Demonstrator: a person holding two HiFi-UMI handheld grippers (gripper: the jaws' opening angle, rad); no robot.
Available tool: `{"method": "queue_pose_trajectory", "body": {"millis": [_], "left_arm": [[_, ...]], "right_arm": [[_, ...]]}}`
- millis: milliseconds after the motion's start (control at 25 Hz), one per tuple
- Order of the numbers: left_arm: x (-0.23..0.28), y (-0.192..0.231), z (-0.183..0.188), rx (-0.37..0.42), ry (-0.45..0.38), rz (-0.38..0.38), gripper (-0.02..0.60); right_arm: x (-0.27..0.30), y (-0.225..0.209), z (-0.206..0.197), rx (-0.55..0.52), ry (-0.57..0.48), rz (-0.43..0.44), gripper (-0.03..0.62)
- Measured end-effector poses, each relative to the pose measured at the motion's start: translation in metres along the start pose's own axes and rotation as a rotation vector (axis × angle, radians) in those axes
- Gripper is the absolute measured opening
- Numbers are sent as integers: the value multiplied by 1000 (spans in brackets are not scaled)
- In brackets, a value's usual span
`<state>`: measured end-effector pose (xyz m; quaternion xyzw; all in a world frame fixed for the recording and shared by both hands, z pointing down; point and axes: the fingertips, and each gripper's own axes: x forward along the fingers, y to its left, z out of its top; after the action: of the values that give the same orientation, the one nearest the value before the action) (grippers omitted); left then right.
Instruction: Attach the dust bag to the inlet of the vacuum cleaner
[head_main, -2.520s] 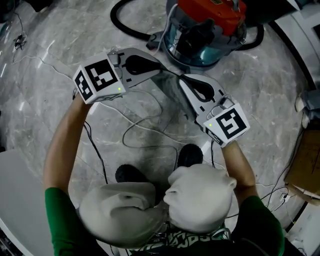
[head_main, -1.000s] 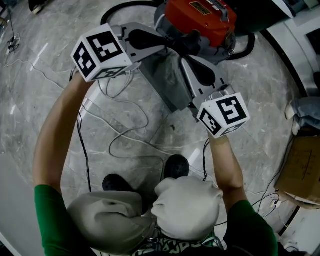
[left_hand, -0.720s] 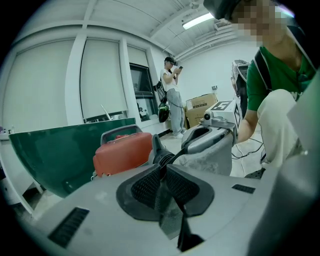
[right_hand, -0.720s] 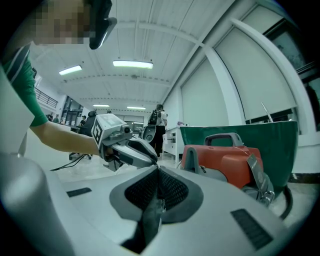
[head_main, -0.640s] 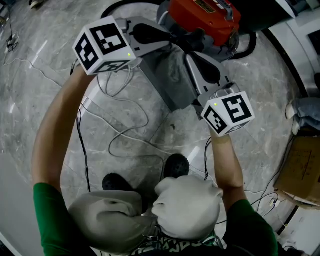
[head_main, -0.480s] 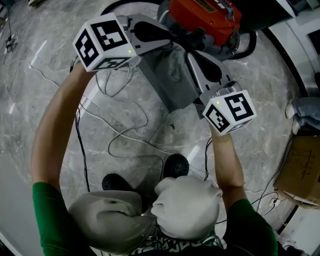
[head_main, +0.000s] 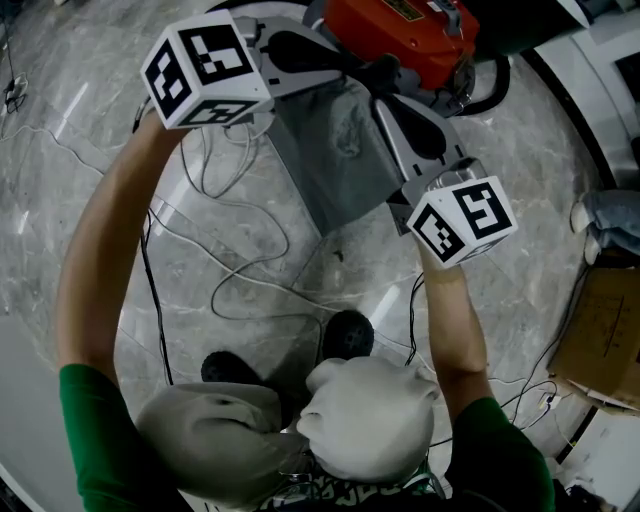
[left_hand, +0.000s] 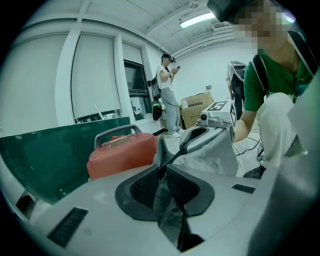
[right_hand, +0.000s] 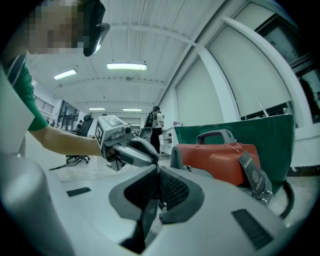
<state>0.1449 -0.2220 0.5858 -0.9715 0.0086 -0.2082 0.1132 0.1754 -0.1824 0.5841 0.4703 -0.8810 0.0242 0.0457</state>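
Observation:
The grey dust bag (head_main: 335, 150) hangs between my two grippers, right in front of the orange-topped vacuum cleaner (head_main: 400, 25). My left gripper (head_main: 348, 72) holds the bag's upper left edge; in the left gripper view it (left_hand: 160, 150) is shut, with grey bag fabric (left_hand: 167, 210) pinched between the pads. My right gripper (head_main: 385, 88) grips the bag's right edge; in the right gripper view a dark strip of bag (right_hand: 145, 220) sits between the pads of the gripper (right_hand: 159, 167), whose jaws are opening slightly. The vacuum's orange lid (right_hand: 220, 155) stands just beyond both grippers. The inlet is hidden.
A black hose (head_main: 495, 85) curls round the vacuum's right side. Loose cables (head_main: 250, 270) lie on the marble floor near my shoes (head_main: 345, 335). A cardboard box (head_main: 605, 330) sits at the right edge. A green board (left_hand: 50, 155) stands behind the vacuum, with a person (left_hand: 170, 95) further back.
Both grippers have carried the bag up the head view, closer to the vacuum. The bag now hangs more spread between them.

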Motion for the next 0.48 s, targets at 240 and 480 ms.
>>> {"method": "queue_pose_trajectory", "body": {"millis": [240,480], "left_arm": [[10,6,3,34,9,-5,41],[12,8,2,34,-17,-8,41]], "right_arm": [[-1,-9,0,-3,-3,-4,21],[1,-11,-2,19,-6,4,21]]}}
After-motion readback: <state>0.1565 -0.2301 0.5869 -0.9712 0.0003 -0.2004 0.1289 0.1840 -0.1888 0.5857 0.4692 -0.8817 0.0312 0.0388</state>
